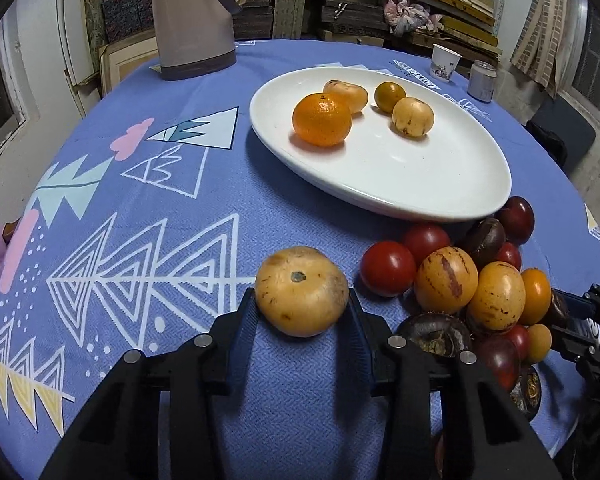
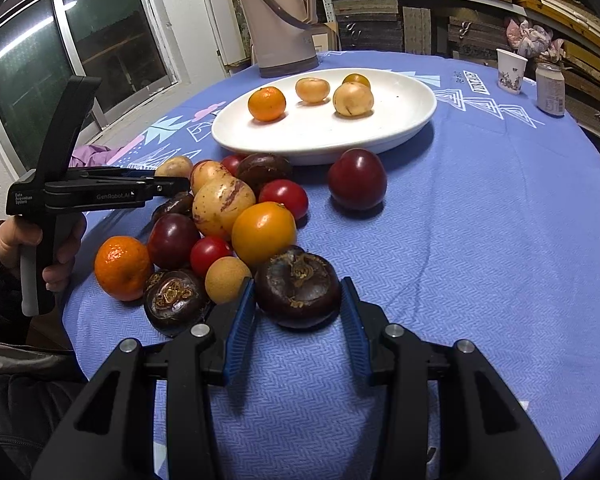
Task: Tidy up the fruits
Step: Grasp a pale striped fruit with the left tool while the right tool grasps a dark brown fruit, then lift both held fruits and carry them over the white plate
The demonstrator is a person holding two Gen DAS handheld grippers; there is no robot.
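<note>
Left gripper (image 1: 302, 300) has its fingers (image 1: 246, 320) clamped on a tan round fruit (image 1: 301, 291) sitting on the blue-clothed worktop (image 1: 220, 216). Right gripper (image 2: 298, 300) grips a dark mangosteen (image 2: 298, 286) at the near edge of the mixed fruit pile (image 2: 228, 220); beyond, the white plate (image 2: 400, 120) carries four fruits.

The left wrist camera sat low and close over the blue tablecloth (image 1: 180, 92), looking down and forward toward the far white plate (image 1: 440, 184). The right wrist camera looked the same way from the near right. Both saw the plate, the fruit pile (image 2: 228, 216) and the far thermos (image 2: 278, 20).
</note>
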